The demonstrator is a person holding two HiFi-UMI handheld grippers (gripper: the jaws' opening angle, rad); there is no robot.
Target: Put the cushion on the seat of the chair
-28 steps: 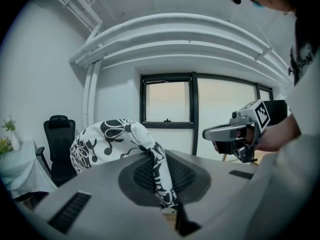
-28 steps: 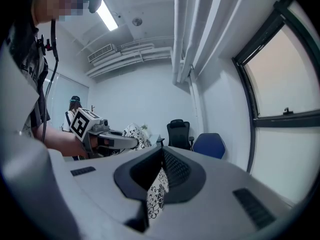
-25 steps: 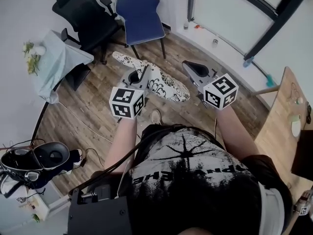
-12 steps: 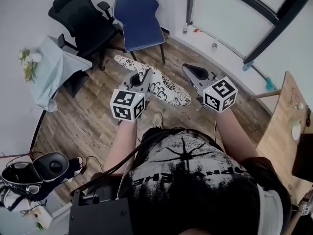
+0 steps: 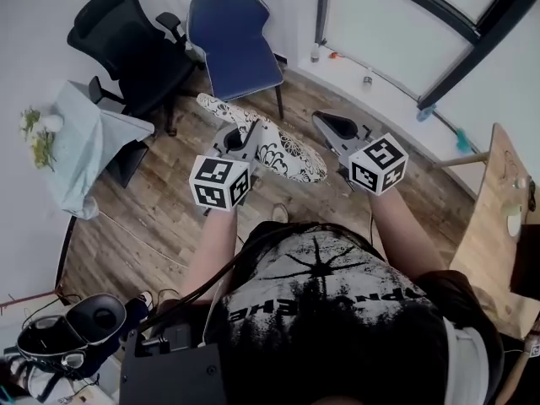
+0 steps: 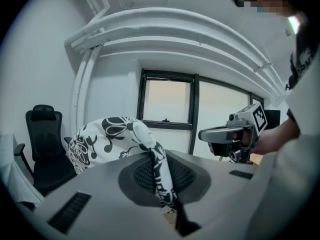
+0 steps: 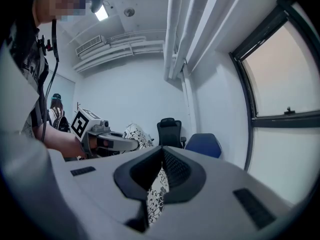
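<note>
Left gripper (image 6: 162, 186): jaws pressed together on a fold of the cushion (image 5: 287, 154). Right gripper (image 7: 156, 186): jaws closed, patterned cloth caught in their gap. Cushion hangs between the two, centre of the head view, above the wooden floor (image 5: 160, 201) and well short of the blue chair (image 5: 234, 40) at top centre. Black office chair (image 5: 126, 53) just left of it. Cloth-covered table (image 5: 80, 150) at left edge, wooden table (image 5: 494, 226) at right edge. Open floor runs from me to the chair's front edge
</note>
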